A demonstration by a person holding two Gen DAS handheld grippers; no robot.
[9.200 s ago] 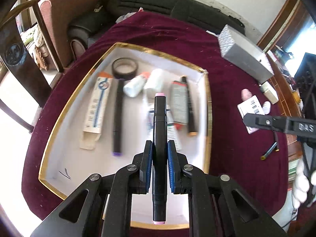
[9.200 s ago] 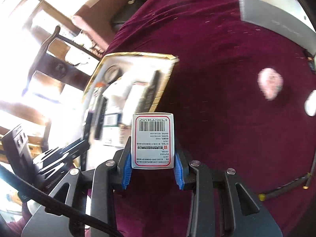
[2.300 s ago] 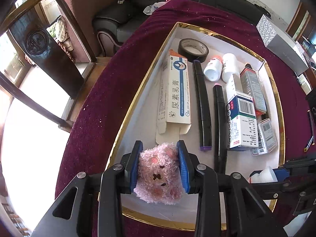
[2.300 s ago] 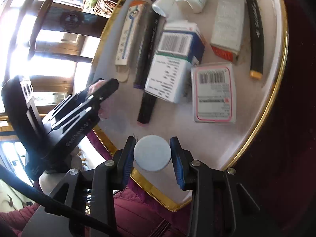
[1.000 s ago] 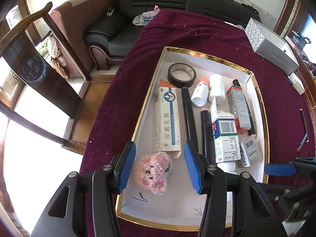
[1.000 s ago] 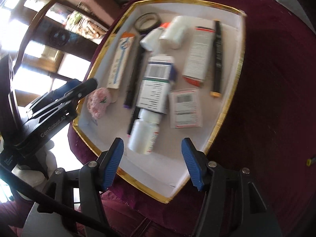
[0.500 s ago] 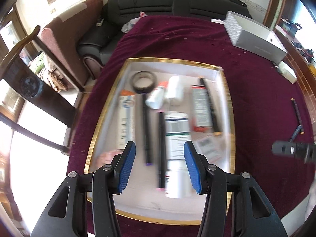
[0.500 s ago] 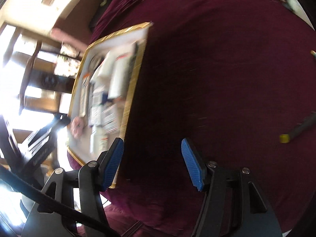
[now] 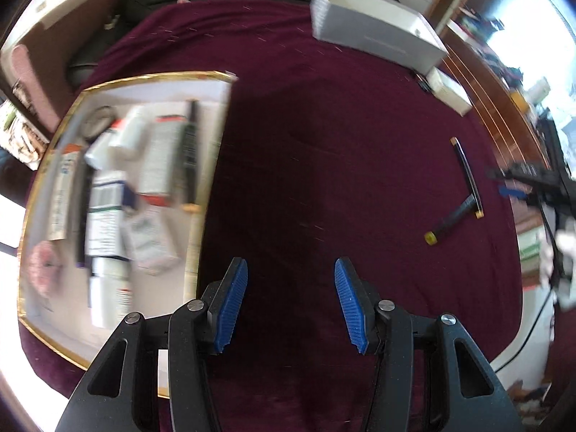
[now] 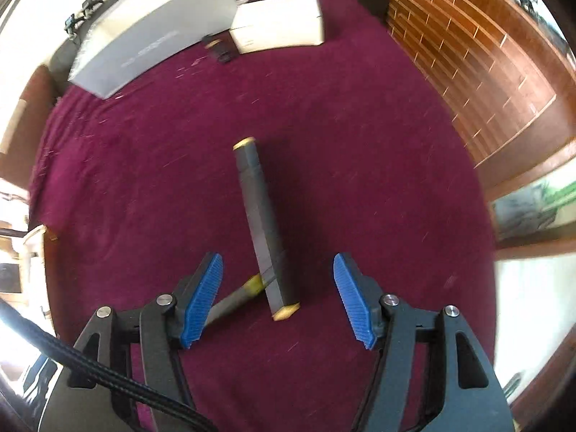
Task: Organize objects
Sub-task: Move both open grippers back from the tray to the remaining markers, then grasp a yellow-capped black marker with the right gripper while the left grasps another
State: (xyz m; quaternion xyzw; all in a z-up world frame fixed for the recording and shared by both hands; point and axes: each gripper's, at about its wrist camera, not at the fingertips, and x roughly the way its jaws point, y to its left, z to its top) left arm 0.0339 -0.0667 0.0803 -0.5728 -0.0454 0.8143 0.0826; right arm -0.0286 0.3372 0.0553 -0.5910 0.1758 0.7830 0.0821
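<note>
I hold my right gripper (image 10: 277,293), jaws opening and empty, above the black marker (image 10: 264,230) ahead; next I descend and clamp it, left gripper (image 9: 289,298) gaping idle.

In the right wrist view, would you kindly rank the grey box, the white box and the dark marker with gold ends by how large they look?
1. Grey box, largest.
2. White box.
3. Dark marker with gold ends, narrowest, though as long as the white box; it lies nearer the camera, so true sizes stay unsure.
</note>
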